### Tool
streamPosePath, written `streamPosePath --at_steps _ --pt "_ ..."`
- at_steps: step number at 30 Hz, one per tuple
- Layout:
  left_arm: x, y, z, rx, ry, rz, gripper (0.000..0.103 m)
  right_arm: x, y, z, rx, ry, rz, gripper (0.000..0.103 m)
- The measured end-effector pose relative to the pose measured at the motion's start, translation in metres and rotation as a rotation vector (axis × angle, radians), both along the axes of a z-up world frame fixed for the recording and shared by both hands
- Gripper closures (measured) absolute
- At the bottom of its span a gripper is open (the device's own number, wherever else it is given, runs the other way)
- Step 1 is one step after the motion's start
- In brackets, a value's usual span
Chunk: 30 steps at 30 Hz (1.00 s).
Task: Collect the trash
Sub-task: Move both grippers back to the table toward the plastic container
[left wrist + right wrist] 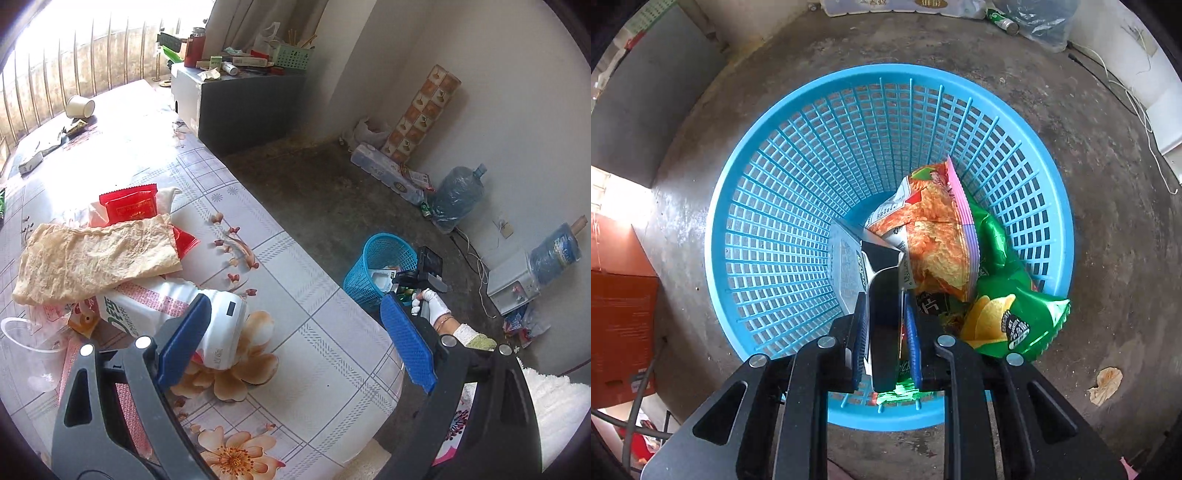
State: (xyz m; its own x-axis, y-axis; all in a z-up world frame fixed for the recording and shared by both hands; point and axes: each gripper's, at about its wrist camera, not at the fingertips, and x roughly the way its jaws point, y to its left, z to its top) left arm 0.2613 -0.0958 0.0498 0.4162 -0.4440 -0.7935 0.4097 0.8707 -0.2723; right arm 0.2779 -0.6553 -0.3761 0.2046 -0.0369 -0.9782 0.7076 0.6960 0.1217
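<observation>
My right gripper (884,314) is shut on a flattened grey and black carton (875,273) and holds it over the blue mesh trash basket (798,177). An orange chip bag (934,236) and a green chip bag (1008,314) lie inside the basket. My left gripper (295,336) is open above the flowered table (314,288); its left finger is beside a white plastic bottle (192,310). A crumpled tan paper (96,254), a red packet (129,206) and a clear cup (29,339) lie in a pile on the table. The basket (376,269) and the right gripper (421,280) show on the floor side.
A white paper cup (79,107) and small wrappers lie at the table's far end. A grey box (221,99) with clutter stands at the back. Water jugs (458,195), a tissue pack (388,173) and cables line the wall. A paper scrap (1106,384) lies on the floor.
</observation>
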Motion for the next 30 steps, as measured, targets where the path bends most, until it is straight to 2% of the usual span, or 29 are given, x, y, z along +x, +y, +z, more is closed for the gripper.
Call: streamPosePath --at_steps 2,3,4,7,13,16,20,22,24,30 --pt "-0.002 0.003 0.002 0.003 -0.008 0.008 0.014 0.0 0.0 0.002 0.025 -0.02 0.008 0.071" --pt "-0.003 0.007 0.003 0.003 -0.012 0.013 0.014 -0.002 0.0 0.007 0.029 -0.026 0.006 0.062" --pt "-0.004 0.009 0.004 0.0 -0.015 0.018 0.014 -0.004 0.001 0.015 0.028 -0.046 0.004 0.056" --pt "-0.008 0.019 0.006 -0.021 -0.016 0.038 0.014 -0.02 -0.002 0.044 0.027 -0.14 0.004 0.048" --pt "-0.025 0.048 0.012 -0.064 -0.038 0.09 0.014 -0.072 -0.003 0.115 0.028 -0.317 -0.003 0.048" --pt "-0.037 0.074 0.017 -0.085 -0.063 0.14 0.014 -0.104 0.011 0.158 0.025 -0.413 0.019 0.048" --pt "-0.053 0.121 0.019 -0.119 -0.083 0.243 0.014 -0.142 0.052 0.22 0.026 -0.548 0.112 0.047" --pt "-0.062 0.147 0.017 -0.127 -0.086 0.306 0.014 -0.156 0.082 0.25 0.02 -0.609 0.184 0.042" --pt "-0.071 0.174 0.013 -0.133 -0.088 0.368 0.014 -0.164 0.114 0.275 0.04 -0.663 0.274 0.041" --pt "-0.097 0.235 -0.006 -0.174 -0.068 0.504 0.014 -0.162 0.228 0.325 0.136 -0.766 0.554 0.039"
